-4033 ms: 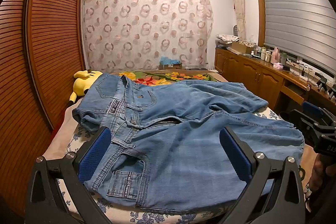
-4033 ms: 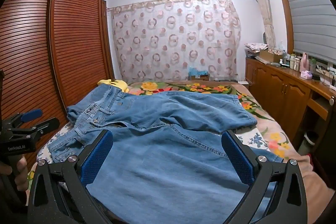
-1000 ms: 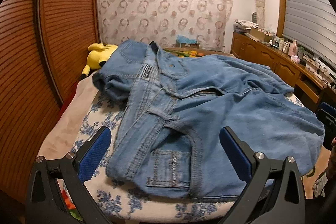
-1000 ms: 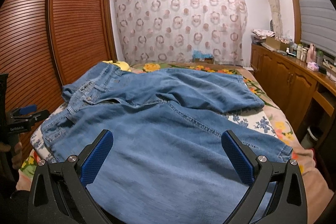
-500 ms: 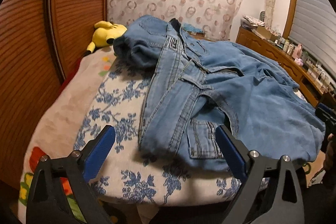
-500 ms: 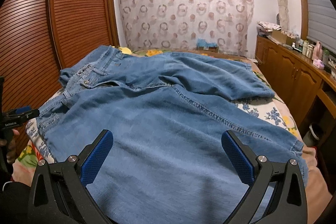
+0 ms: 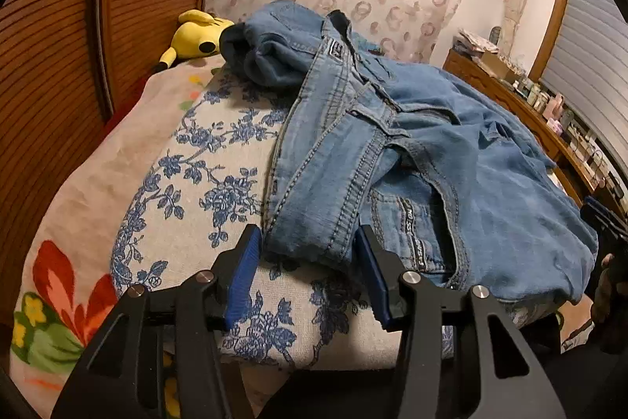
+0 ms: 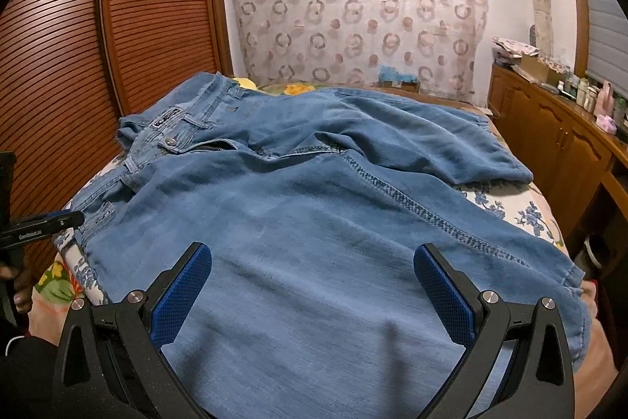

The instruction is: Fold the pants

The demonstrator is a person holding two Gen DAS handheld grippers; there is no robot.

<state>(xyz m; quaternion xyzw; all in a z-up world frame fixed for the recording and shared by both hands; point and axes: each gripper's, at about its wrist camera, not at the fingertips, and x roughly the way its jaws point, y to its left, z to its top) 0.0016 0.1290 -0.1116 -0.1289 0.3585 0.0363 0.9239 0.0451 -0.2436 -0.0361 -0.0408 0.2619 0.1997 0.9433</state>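
Light blue denim pants [image 7: 412, 152] lie spread on the bed, waistband to the left, legs to the right. My left gripper [image 7: 310, 262] has its blue pads on either side of the near waistband corner [image 7: 310, 222], with gaps on both sides. My right gripper [image 8: 314, 285] is wide open and empty, low over the near pant leg [image 8: 314, 230]. The left gripper also shows in the right wrist view [image 8: 47, 222] at the waistband end. The far leg [image 8: 392, 132] lies crumpled behind.
The bed [image 7: 188, 175] has a floral sheet. A yellow plush toy [image 7: 196, 36] lies at the far left by the wooden louvered wardrobe doors [image 7: 59, 46]. A wooden cabinet [image 8: 557, 144] with bottles runs along the right. A patterned curtain [image 8: 353, 14] hangs behind.
My left gripper has dropped, moved in to the near waistband corner and narrowed its jaws around it. My right gripper has come lower over the near leg, still wide open.
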